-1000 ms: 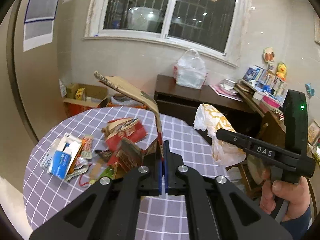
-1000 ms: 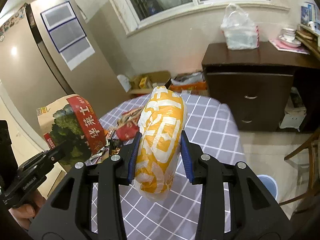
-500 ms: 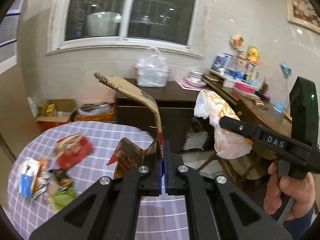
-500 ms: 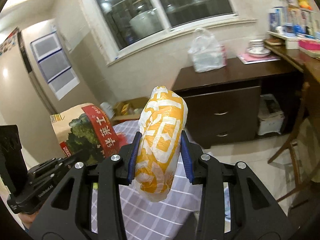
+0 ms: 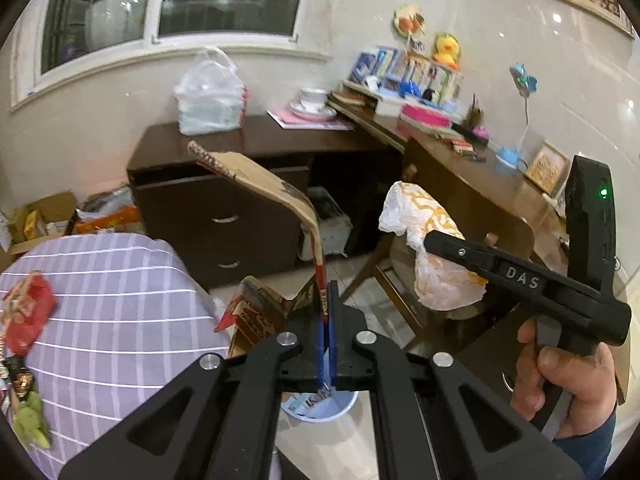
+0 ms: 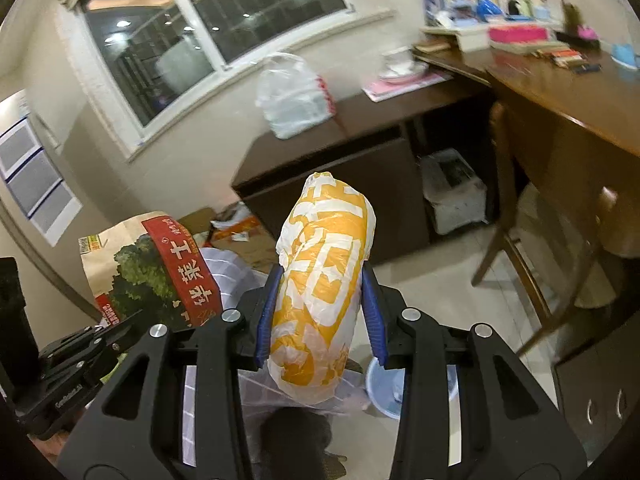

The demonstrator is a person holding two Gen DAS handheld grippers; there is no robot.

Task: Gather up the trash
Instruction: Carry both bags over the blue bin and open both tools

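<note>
— Tiled floor (image 5: 360, 292) fills the bottom of my left view, and a pale blue bin (image 5: 320, 410) sits low centre, partly behind the tool. What are you seeing?

— Same bin (image 6: 394, 390) on my right feed, lower right of centre, half hidden by the finger. My right gripper (image 6: 322, 312) is clamped on a yellow-and-white plastic bag (image 6: 324, 288), blue pads pressing both its sides, the bag standing up through the frame's middle.

— And my left gripper (image 5: 327, 320) is squeezed tight on the edge of a flattened cardboard package (image 5: 256, 184); it curls up and away to the upper left. Your bag (image 5: 428, 248) shows right of centre on my side, with the hand (image 5: 560, 384) holding that tool at lower right.

— I see your package (image 6: 152, 268) at my left edge, red band with printed characters.

— At my left edge, the checked tablecloth (image 5: 116, 312) carries leftover wrappers (image 5: 24, 320).

— Further back, a dark cabinet (image 6: 344, 168) with a white bag (image 6: 294, 96) on top, beneath the window (image 6: 208, 12).
</note>
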